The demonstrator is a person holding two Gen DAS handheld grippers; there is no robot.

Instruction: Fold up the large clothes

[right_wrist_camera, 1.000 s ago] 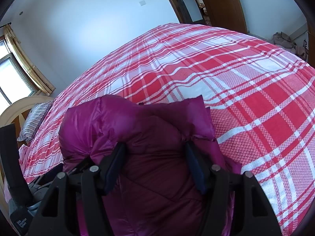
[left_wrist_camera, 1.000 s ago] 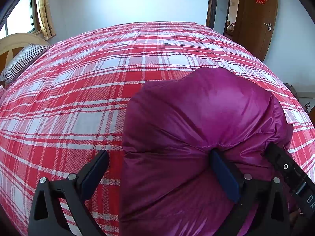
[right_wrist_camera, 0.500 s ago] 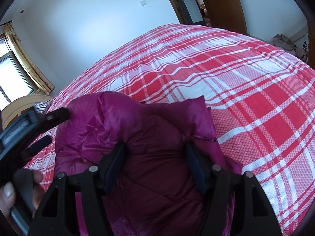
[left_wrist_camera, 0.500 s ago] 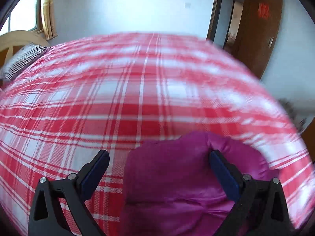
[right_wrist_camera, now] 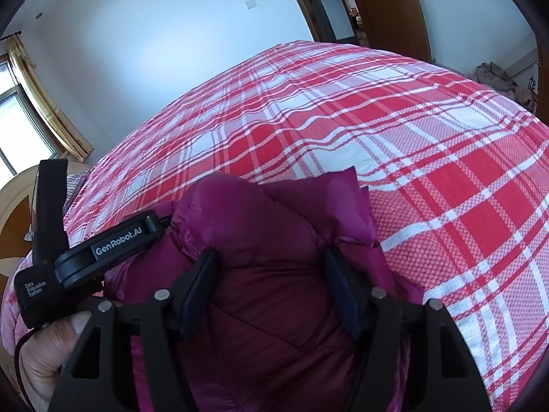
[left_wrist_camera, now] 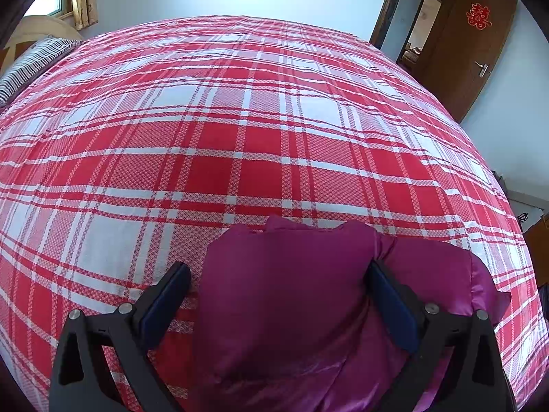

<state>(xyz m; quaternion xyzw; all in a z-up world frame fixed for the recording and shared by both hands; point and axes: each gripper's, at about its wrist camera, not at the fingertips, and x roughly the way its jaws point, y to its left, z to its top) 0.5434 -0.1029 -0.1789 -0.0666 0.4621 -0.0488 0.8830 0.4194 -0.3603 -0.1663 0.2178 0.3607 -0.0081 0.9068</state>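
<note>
Since a second ago the left gripper (left_wrist_camera: 278,292) has pulled back along the jacket (left_wrist_camera: 291,309), jaws apart; the right gripper (right_wrist_camera: 271,285) stays clamped on the padding near the bed's (left_wrist_camera: 240,137) edge, anchoring the fold.

Place: a home bedroom.
Bed: a wide bed (left_wrist_camera: 260,130) under a red and white plaid cover filled most of both views.
Pillow: a striped pillow (left_wrist_camera: 31,61) lay at ten o'clock.
Window: a curtained window (right_wrist_camera: 20,116) stood at nine o'clock.
Door: a wooden door (left_wrist_camera: 470,51) with a red paper ornament stood at two o'clock.
</note>
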